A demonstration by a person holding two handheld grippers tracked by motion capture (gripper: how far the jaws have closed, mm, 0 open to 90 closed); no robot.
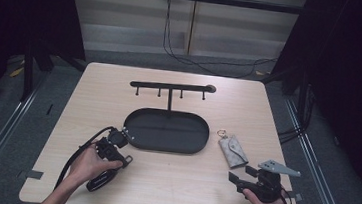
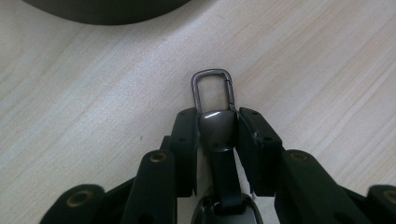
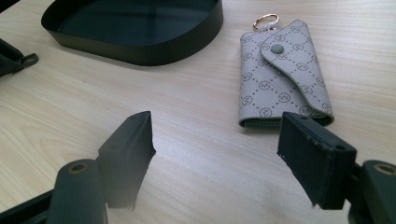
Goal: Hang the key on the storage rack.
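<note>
A metal snap hook [image 2: 212, 88] on a dark strap lies on the wooden table, and my left gripper [image 2: 217, 116] is shut on its grey metal base. In the high view the left gripper [image 1: 117, 141] sits just off the left end of the black oval tray [image 1: 164, 148]. A beige patterned key pouch [image 3: 280, 74] with a gold ring lies flat on the table to the tray's right [image 1: 233, 150]. My right gripper [image 3: 215, 140] stands open just short of the pouch, with nothing between its jaws. From above, the right gripper [image 1: 241, 174] is near the table's front right.
From the back of the tray rises a black T-shaped rack [image 1: 170, 86] with several small hooks. The tray's rim [image 3: 140, 51] lies ahead and left of the right gripper, and a curve of it [image 2: 107, 14] lies ahead of the left gripper. Cables trail on the floor behind the table.
</note>
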